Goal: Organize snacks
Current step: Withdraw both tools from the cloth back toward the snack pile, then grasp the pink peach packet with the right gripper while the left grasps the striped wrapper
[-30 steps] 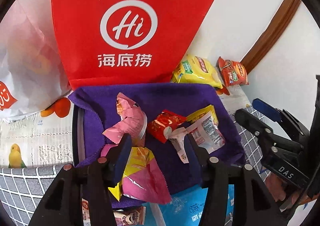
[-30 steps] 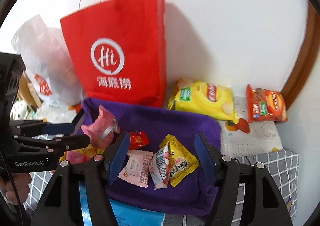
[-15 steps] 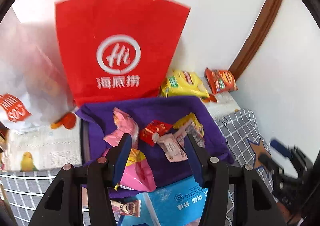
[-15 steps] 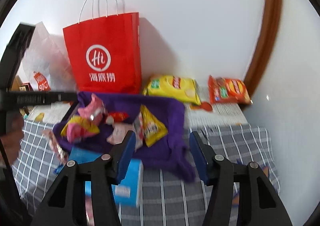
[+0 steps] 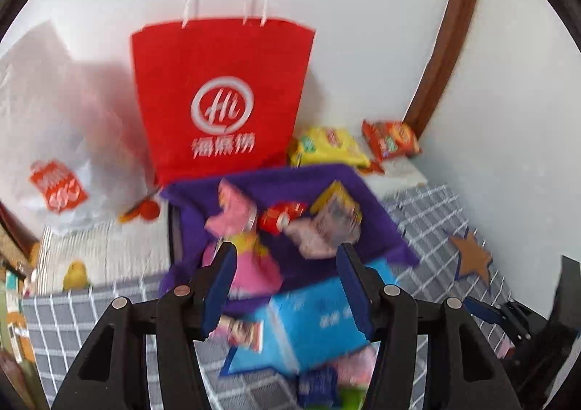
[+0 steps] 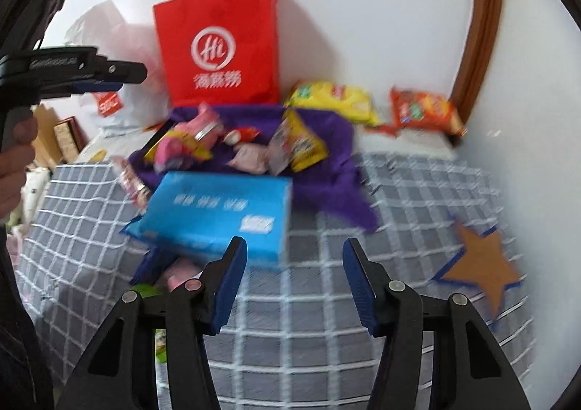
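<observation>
Everything is placed against one landmark, the red bag [image 6: 218,47], which is stood upright at the wall. To its left, one white plastic bag [image 6: 109,58] is seen. Just in front of the red bag, one purple cloth [image 6: 326,141] is spread, and a pile of small snack packets is laid on it: one pink [image 6: 189,136], one red [image 6: 243,134], one pale pink [image 6: 250,156] and one yellow packet [image 6: 305,145] can be counted, though blur hides any others. Nearer than the cloth, one blue box [image 6: 221,210] is lain on the checked cover [image 6: 399,199]. To the right of the red bag, two larger bags are laid by the wall, one yellow [image 6: 334,98] and one orange [image 6: 425,110]. Further right and nearer, one brown star [image 6: 483,265] is seen on the cover.

The left gripper [image 5: 287,286] is held above the near edge of the cloth; its jaws stand apart, have just been opening a little, and nothing is clamped. The right gripper [image 6: 294,279] is held well in front of the red bag, above bare cover right of the box; its jaws are apart and nothing is between them.
</observation>
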### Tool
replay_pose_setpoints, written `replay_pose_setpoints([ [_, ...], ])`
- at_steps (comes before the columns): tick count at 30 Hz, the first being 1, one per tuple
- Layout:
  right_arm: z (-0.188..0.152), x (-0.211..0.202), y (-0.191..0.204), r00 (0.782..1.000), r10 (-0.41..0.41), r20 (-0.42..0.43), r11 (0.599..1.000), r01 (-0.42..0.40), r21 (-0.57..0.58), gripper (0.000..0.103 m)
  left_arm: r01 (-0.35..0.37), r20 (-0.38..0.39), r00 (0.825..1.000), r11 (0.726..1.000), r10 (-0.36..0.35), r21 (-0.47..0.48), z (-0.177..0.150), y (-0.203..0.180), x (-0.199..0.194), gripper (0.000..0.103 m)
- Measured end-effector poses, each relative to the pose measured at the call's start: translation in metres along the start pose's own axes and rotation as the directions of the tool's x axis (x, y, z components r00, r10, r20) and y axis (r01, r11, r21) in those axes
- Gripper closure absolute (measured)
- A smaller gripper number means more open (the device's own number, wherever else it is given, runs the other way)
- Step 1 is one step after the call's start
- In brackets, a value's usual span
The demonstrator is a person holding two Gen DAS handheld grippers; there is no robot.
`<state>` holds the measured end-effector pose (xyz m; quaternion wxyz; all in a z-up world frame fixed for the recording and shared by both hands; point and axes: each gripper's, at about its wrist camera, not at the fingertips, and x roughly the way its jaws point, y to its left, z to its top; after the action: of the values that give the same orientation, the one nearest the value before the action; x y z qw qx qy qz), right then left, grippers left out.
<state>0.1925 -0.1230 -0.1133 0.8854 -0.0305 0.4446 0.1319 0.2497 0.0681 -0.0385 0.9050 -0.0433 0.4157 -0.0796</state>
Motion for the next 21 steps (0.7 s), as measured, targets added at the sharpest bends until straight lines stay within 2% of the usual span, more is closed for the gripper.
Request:
replay_pose_setpoints([
  [5,-0.015,0.021,0.025,0.994,0.096,-0.055,0.995,-0.096,0.011,0.048,-0.034,-0.041,0.999,0.998,0.032,-0.057,-0.036,0.024,-0.007,0.048],
  [9,-0.024,0.033,0.043,0.992,0.096,-0.077,0.995,-0.096,0.004,0.048,-0.074,-0.077,0.995,0.994,0.068,-0.084,-0.061,0.042,-0.016,0.048],
  [13,-0.027,0.044,0.053,0.985,0.14,-0.099,0.99,-0.137,0.038,0.048,-0.114,-0.091,0.99,0.991,0.107,-0.073,-0.079,0.053,-0.029,0.048],
  [21,-0.027,0.069,0.07,0.979,0.142,-0.149,0.989,-0.134,0.059,0.048,-0.131,-0.103,0.987,0.986,0.121,-0.102,-0.099,0.065,-0.045,0.048],
])
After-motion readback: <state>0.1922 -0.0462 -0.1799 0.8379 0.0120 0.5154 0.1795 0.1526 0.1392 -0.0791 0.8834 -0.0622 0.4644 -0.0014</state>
